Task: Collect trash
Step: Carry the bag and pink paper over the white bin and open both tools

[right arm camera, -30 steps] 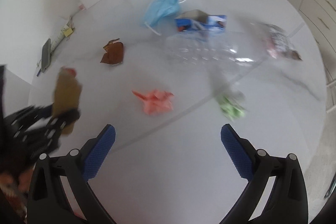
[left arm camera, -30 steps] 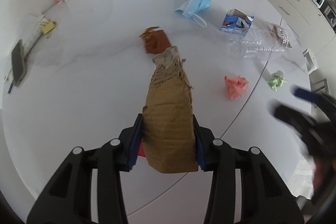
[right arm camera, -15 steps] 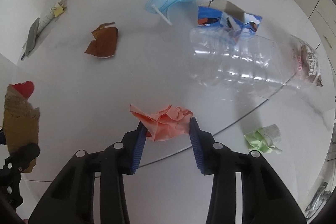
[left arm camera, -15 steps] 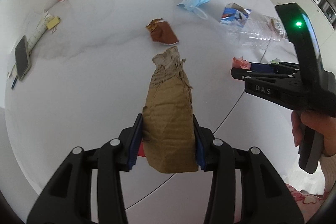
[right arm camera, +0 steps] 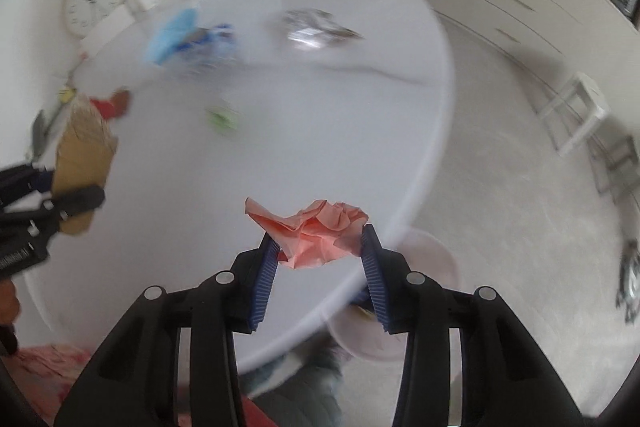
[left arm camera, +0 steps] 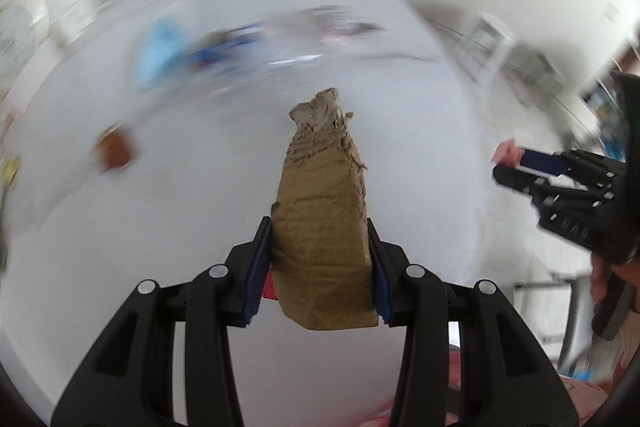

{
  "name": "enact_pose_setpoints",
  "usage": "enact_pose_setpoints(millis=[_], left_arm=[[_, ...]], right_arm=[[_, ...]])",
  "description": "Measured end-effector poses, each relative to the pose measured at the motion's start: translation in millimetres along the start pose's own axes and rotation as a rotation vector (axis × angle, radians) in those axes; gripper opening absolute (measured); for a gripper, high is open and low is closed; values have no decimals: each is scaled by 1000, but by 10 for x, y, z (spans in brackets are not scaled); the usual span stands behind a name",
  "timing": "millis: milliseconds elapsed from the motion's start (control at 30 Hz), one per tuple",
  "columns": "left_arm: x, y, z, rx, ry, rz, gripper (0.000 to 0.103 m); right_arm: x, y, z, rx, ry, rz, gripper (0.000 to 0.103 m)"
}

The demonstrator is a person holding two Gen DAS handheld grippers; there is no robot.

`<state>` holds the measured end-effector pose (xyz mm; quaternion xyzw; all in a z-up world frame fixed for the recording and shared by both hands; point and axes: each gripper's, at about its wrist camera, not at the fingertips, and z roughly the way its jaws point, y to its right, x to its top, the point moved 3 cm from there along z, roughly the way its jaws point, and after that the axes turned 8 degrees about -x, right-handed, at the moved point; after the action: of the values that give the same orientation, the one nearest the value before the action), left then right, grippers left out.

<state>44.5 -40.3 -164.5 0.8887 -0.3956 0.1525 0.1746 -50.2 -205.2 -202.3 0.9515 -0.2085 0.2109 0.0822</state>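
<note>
With the left gripper [left arm camera: 320,267] clamped on the brown cardboard piece [left arm camera: 324,227] and the right gripper [right arm camera: 318,267] squeezing the pink crumpled paper [right arm camera: 316,235] above the table [right arm camera: 400,107] edge, both grips should probably remain firm until each piece hangs over the bin.

Each camera looks forward along its own tongs, close above the white tabletop [left arm camera: 168,227]. The left view faces across it; the right view sits at its edge. Both share the tabletop [right arm camera: 320,131] and see the other tongs.
</note>
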Motion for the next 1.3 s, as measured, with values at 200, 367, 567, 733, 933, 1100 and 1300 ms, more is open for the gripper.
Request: enact_pose_setpoints(millis=[200,367,567,733,933,1100,1300], left_arm=[[205,1127,484,-149,-78,202,43],[187,1766,988,-188,-183,287,43],[115,2182,1451,-147,-260,353,43],[22,2381,1910,-108,-309,359,43],[-144,2435,2357,-42,-383,347,61],[-155,2425,2384,-27,-397,329,74],[-108,2441,2216,-26,-392,335,77]], right_arm=[[-652,907,34,-52,-60,148,42],[-967,1345,166,-47,-90,210,42],[-1145,1760,250,-57,-101,240,42],[-1239,2041,363,-58,-126,270,42],[-1307,2166,484,-33,-151,277,42],[-1298,2157,540,-13,-155,272,42],[-1275,2182,535,-9,-146,271,42]])
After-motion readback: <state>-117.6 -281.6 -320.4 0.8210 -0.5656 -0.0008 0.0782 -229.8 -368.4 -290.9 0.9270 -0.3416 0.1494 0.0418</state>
